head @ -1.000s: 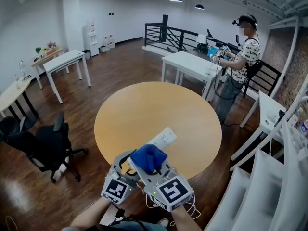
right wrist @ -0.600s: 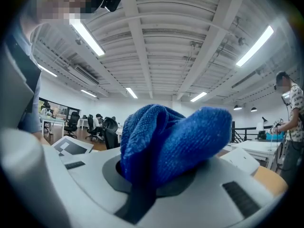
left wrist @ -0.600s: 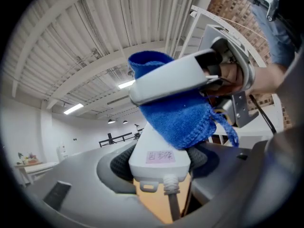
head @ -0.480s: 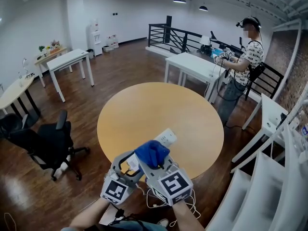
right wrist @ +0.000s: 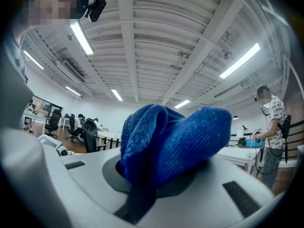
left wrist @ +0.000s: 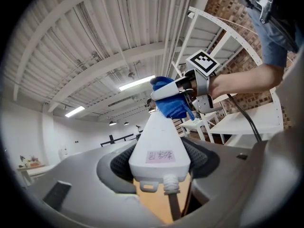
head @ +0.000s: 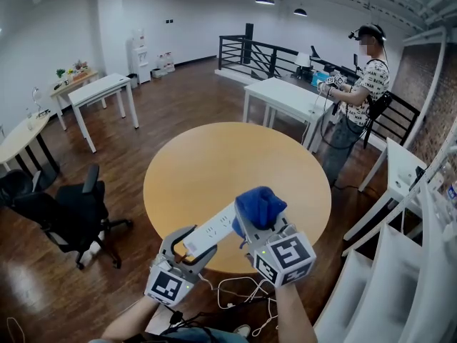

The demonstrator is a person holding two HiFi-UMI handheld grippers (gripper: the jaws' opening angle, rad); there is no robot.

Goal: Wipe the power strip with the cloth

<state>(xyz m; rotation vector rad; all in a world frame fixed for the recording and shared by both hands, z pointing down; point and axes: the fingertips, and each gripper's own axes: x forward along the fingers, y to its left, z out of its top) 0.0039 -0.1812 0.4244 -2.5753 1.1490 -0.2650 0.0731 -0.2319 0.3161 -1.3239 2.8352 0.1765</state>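
Here the power strip [head: 212,229] is held clear of the round table [head: 214,156], raised above its near edge rather than rested on it, and kept roughly level. It is gripped at its cord end by the left gripper [head: 187,247], whose jaws are set wide and pressed against the two long sides of the white casing. In the left gripper view the casing is seen wedged between the dark pads, with the cord [left wrist: 173,207] leaving below. Gripping at that end is judged to be deliberate: most of the strip's length is left free for wiping, and the cord is kept out of the path.

The cloth [head: 260,204], blue and bunched into a wad, is pinched by the right gripper [head: 257,227]. Its jaws are closed on the folds, so that a rounded lump is pushed out past the tips. A soft face is thereby offered to the plastic and the hard jaws are kept off it. The wad is placed at the far end of the strip, and contact with the casing seems to be made there, though the exact spot is hidden by the cloth itself.

The wiping is judged to be under way, with the cloth at the far end. For a further pass light pressure would be called for, matched by a firm hold on the left, since the strip is supported at one end only and could be levered out of the pads
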